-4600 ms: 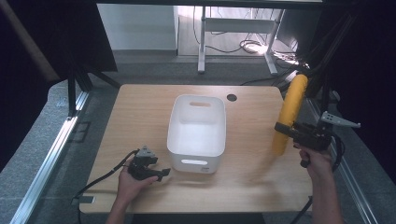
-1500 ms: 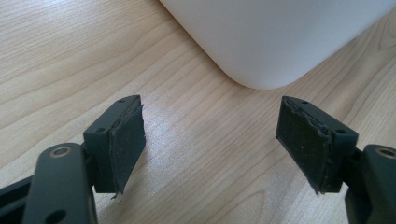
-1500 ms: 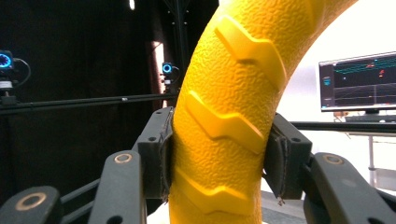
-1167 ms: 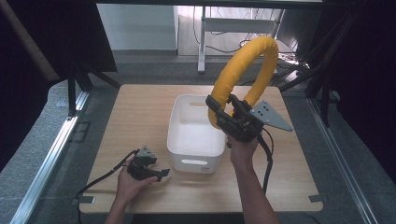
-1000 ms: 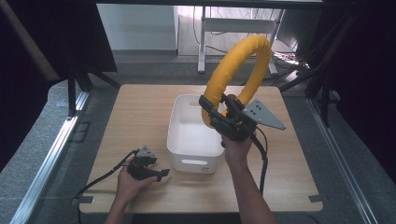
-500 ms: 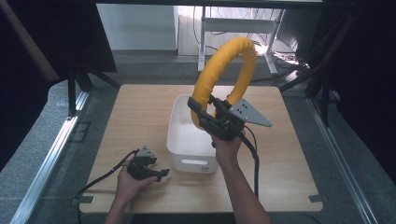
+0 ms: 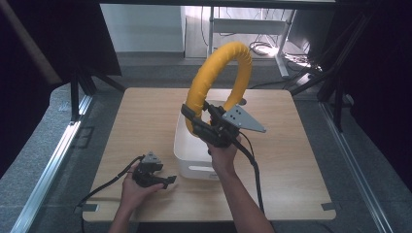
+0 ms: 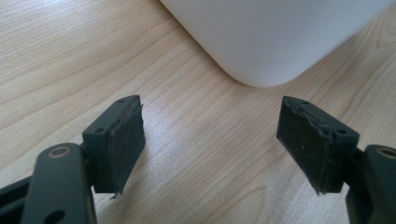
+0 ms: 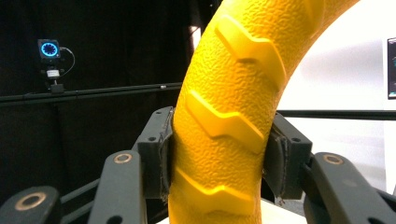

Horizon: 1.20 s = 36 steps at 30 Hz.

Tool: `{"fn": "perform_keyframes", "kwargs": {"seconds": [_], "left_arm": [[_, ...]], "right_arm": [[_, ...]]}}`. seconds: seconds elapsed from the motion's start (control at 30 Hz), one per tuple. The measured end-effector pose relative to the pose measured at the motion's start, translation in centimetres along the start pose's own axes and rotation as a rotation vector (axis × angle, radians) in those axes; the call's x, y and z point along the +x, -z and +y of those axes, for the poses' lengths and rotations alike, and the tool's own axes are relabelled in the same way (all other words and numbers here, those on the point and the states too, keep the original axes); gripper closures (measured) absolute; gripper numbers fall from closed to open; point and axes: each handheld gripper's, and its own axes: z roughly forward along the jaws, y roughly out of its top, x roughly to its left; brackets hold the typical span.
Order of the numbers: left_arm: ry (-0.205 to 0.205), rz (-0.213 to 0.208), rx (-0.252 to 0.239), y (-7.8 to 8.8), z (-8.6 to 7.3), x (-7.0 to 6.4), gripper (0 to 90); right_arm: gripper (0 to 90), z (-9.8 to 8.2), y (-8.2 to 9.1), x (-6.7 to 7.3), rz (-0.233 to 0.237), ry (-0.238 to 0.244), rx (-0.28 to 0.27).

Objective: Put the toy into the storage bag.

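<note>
The yellow curved tube (image 7: 221, 73), ridged on its surface, is held in the air above the white bin (image 7: 187, 150), arching upward from the right tool (image 7: 199, 124), whose pads pinch its lower end from both sides. The bin stands on the wooden desk (image 7: 301, 160). The left tool (image 7: 163, 180) rests on the desk just beside the bin's near corner, jaws spread with nothing between them.

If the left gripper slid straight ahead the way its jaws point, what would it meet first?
Most likely the white bin: its rounded lower corner lies ahead of the left gripper, whose jaws stand open over bare table. The corner sits slightly off-centre, so it might only graze it.
</note>
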Motion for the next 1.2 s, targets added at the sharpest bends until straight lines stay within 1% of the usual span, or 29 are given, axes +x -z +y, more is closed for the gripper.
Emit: {"fn": "perform_keyframes", "kwargs": {"seconds": [0.17,0.2,0.3,0.33,0.5,0.97,1.03,1.07,1.2], "left_arm": [[0.000,0.000,0.001,0.0,0.0,0.0,23.6],[0.001,0.000,0.002,-0.1,0.0,0.0,23.6],[0.001,-0.001,0.002,-0.1,0.0,0.0,23.6],[0.001,-0.001,0.002,-0.1,0.0,0.0,23.6],[0.001,-0.002,0.002,-0.1,0.0,0.0,23.6],[-0.005,-0.003,0.010,-0.3,0.0,0.0,23.4],[-0.005,-0.002,0.009,-0.3,0.0,0.0,23.5],[0.003,-0.002,0.003,-0.3,0.0,0.0,23.4],[0.001,-0.002,0.006,-0.3,-0.1,0.0,23.5]], "right_arm": [[49.5,-0.5,-0.3,0.1,0.004,-0.009,0.010],[49.5,-0.7,-0.5,0.3,0.005,-0.017,0.009],[49.6,-1.0,-0.6,0.4,0.004,-0.015,0.014],[49.6,-1.4,-0.7,0.7,0.003,-0.011,0.022],[49.5,-1.8,-0.8,0.9,0.011,-0.016,0.030],[49.5,-3.2,-0.9,1.2,-0.001,-0.035,0.042],[49.5,-3.3,-0.9,1.2,-0.004,-0.040,0.042],[49.5,-3.4,-0.9,1.2,-0.004,-0.042,0.043],[49.4,-3.9,-0.9,1.3,-0.011,-0.055,0.048]]}}
